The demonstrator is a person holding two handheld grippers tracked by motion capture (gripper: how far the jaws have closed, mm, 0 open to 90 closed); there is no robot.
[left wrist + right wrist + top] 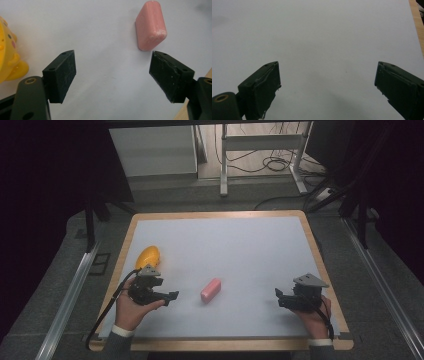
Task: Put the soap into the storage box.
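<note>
- Your left gripper (172, 296) sits low over the white mat (250, 245) at its near-left. Its jaws stand wide apart with nothing between them, and they point toward the pink block (210, 290).
- In the left gripper view, the pink block (150, 25) lies just beyond the jaw on that view's right, close to its tip but not touching it. This reads as an approach posture: wide enough to take the block, not yet around it.
- Your right gripper (278, 297) rests at the near-right of the mat, well apart from the block. Its jaws are also spread wide and hold nothing; in the right gripper view they frame bare mat. Judge this hand as parked clear of the work area.
- The pink block lies flat near the middle of the mat, between your two grippers, with its long axis on a diagonal.
- The yellow toy (148, 256) sits just beyond your left gripper, at the left edge of the mat. Its spotted body also shows in the left gripper view (7, 57).
- Count: two grippers, one pink block, one yellow toy, one mat on one wooden-edged table (220, 214).
</note>
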